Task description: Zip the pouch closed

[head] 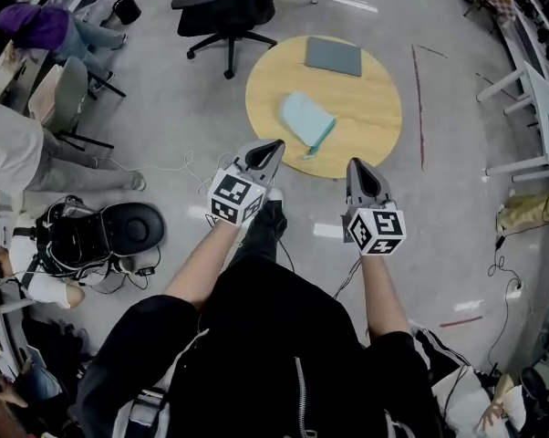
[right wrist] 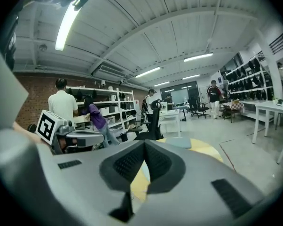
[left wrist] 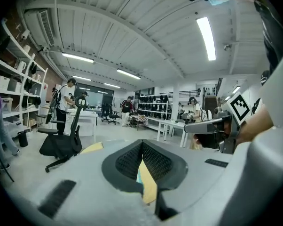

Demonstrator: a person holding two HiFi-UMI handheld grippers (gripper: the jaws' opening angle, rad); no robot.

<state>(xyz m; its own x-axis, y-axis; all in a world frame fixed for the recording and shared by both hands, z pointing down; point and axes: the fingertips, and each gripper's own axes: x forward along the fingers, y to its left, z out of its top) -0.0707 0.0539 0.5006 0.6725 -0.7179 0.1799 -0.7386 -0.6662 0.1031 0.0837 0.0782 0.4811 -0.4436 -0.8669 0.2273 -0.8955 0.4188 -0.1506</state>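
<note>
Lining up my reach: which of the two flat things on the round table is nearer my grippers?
The light teal pouch, lying toward the near edge of the table; the grey flat thing sits at the far edge.

A round wooden table (head: 370, 108) is standing on the floor (head: 457, 135), carrying a teal pouch (head: 306, 119) near its front edge and a grey case (head: 333, 56) at its far edge.

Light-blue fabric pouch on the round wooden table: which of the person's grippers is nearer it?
Left. The left gripper hangs just left of the light-blue pouch; the right gripper is farther off, toward the person and to its right.
</note>
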